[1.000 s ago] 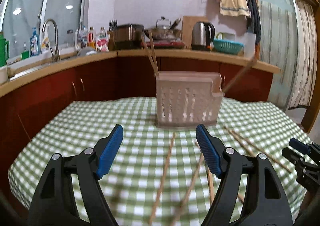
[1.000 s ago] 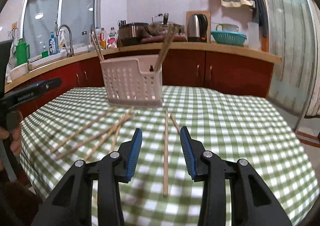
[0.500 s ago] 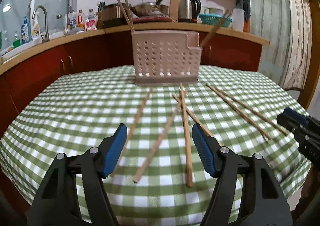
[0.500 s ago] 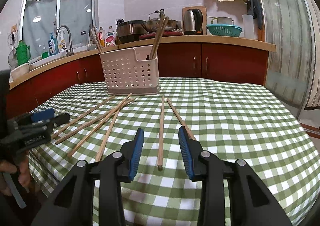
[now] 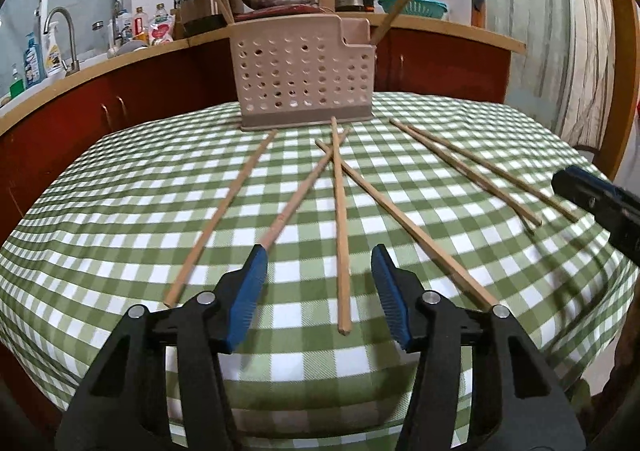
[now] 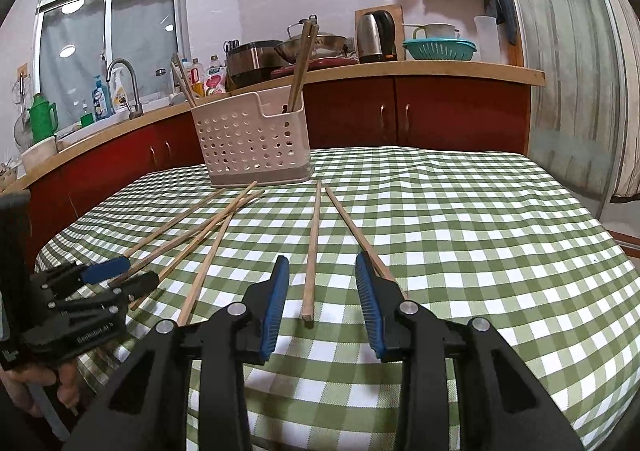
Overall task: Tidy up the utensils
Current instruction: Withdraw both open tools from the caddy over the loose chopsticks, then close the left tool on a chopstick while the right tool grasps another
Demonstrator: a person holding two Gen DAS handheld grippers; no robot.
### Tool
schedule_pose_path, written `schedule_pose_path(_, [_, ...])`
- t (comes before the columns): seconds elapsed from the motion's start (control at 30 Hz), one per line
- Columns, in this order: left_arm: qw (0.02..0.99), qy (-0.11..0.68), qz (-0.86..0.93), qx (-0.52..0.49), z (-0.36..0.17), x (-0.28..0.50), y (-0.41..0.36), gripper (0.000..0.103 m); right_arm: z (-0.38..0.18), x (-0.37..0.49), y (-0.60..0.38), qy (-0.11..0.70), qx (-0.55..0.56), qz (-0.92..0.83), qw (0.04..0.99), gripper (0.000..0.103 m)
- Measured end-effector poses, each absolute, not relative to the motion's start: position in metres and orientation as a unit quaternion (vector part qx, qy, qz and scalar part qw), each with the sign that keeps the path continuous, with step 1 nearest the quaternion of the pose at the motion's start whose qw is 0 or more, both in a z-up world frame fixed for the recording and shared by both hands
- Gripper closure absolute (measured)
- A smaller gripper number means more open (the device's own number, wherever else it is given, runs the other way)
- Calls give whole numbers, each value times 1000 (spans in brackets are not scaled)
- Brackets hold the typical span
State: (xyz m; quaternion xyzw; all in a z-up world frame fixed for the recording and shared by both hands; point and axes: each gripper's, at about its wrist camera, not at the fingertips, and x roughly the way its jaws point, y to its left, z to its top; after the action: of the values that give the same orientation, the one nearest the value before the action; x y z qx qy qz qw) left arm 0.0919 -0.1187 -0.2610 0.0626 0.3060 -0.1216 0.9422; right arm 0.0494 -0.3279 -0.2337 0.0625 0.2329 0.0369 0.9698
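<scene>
Left wrist: left tongs [image 5: 316, 263] wide open, empty, straddling a chopstick [image 5: 341, 235]; right tongs [image 6: 322, 275] likewise over another chopstick [image 6: 311, 251].

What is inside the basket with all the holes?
Chopsticks stick up out of the basket, some at each end. Its walls hide their lower ends and anything else inside.

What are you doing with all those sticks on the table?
A person holds two grippers and is tidying chopsticks into the holder. Some already stand in it, six lie on the checked tablecloth. The left gripper and right gripper are open and empty, each lined up over a loose chopstick.
</scene>
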Motion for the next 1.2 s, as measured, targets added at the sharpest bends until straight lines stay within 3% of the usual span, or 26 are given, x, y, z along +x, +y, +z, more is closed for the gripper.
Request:
schedule_pose_path(0.2, [939,311,-131,64,-267,91,-121,64,-233,49,-328,230,65,36,970,68])
schedule_pose_path(0.37, [940,300,-148,65,-270,84,-122,83,-233,50,-327,230,62,39,970,68])
schedule_pose_path(0.53, [938,304,-158,54,-270,84,-120,96,-233,50,-324,232,60,42,970,68])
schedule_pose_path(1.2, [951,260,-152,69,-244,76,-107,97,-245,56,-316,255,51,49,964,69])
